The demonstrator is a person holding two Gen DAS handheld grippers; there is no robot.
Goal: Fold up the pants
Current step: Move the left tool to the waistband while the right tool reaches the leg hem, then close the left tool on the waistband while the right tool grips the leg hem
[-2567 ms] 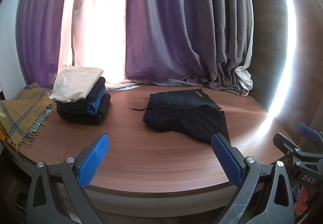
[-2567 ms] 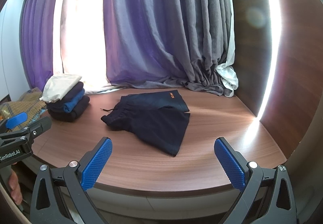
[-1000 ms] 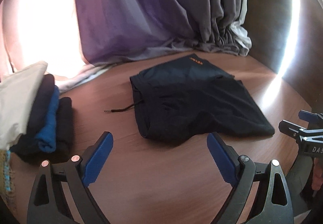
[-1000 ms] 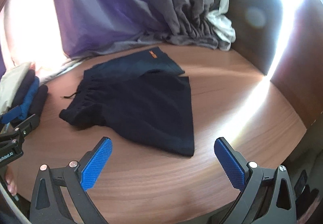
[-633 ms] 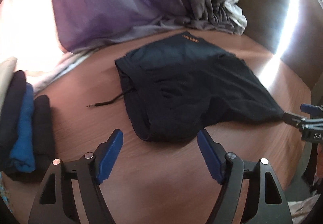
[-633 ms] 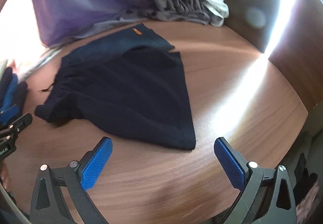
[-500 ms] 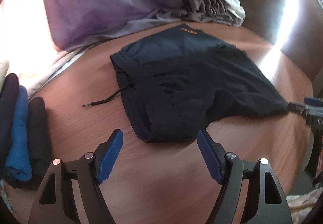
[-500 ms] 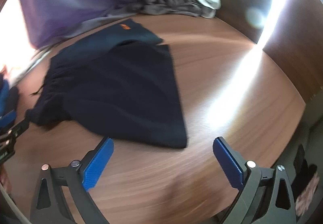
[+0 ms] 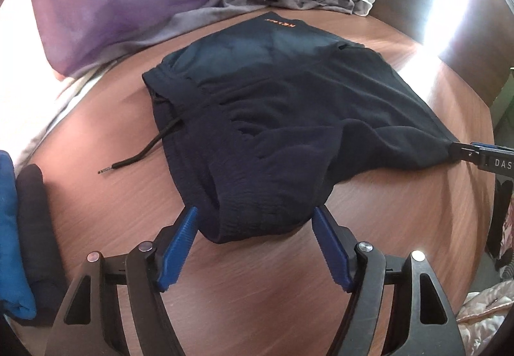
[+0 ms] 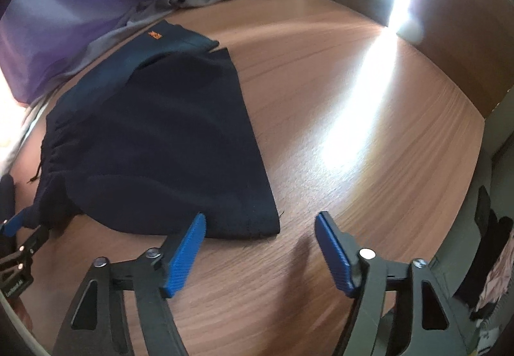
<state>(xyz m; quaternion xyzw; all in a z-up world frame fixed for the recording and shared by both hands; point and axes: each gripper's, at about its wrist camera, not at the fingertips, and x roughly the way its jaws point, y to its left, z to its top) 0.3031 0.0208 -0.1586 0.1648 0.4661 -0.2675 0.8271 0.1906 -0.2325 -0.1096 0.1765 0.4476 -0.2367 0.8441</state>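
Dark navy shorts [image 9: 289, 105] lie flat on the round wooden table [image 9: 96, 163], orange logo at the far side and a drawstring [image 9: 141, 153] trailing left. My left gripper [image 9: 253, 216] points down at the near waistband end. Its jaws are closing, the bunched waistband is between the blue pads, and I see no firm pinch. My right gripper [image 10: 260, 219] straddles the near hem corner of the shorts [image 10: 154, 137]. Its jaws are closing too, and the right pad [image 10: 331, 243] is still off the cloth. Each gripper shows at the edge of the other's view, the right gripper [image 9: 465, 153] and the left gripper [image 10: 16, 227].
A stack of folded clothes [image 9: 19, 243] sits at the table's left. Purple and grey curtains [image 9: 128, 2] pool along the far edge. A dark wood wall panel [image 10: 465, 18] stands on the right, and the table edge [image 10: 475, 169] drops off beside it.
Both grippers have dropped toward the shorts and tilted further down. Their jaws have narrowed; the left now brackets the waistband end and the right the hem corner.
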